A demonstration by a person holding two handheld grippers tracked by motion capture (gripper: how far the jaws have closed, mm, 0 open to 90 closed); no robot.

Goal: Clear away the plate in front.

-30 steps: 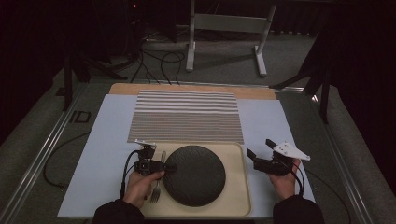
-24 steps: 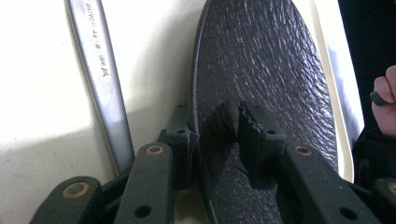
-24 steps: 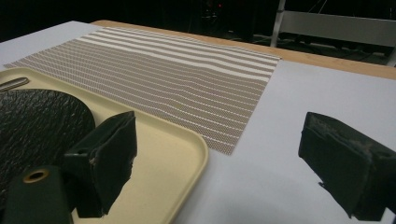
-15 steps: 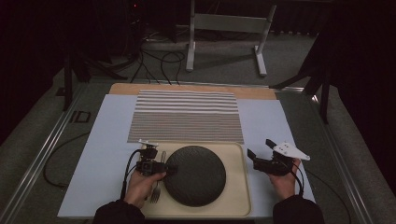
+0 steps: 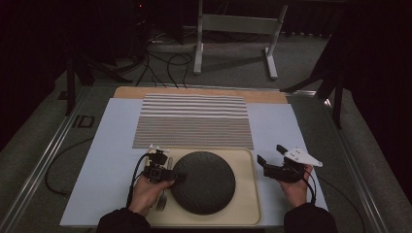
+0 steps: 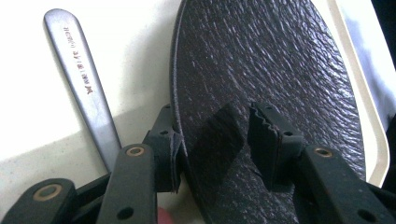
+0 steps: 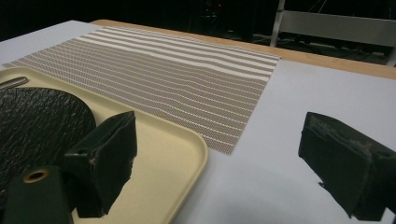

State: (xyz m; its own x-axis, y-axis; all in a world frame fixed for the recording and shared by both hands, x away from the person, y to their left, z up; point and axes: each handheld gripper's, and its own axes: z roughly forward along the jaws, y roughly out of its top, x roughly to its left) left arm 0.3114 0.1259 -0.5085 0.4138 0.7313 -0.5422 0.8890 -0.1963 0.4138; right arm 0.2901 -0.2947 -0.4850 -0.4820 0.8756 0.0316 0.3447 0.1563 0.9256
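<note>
left gripper (image 6: pixel 217 140) jaws just opened | plate (image 6: pixel 271 70) rim between them, unpressed | right gripper (image 7: pixel 224 158) jaws apart, beside tray (image 7: pixel 182 140)

Three cameras: one overhead, two close

High view looks forward and down; both gripper views sit low, sharing the black plate (image 5: pixel 203 182) and cream tray (image 5: pixel 245 160).

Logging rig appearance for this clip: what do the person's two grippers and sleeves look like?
Both grippers are black. The left gripper has brass-coloured rivets on its arms, ridged pads and a black cable looping from it. The right gripper carries a pale grey three-cornered plate, blocky worn pads and a black cable. Dark sleeves cover both forearms.
</note>
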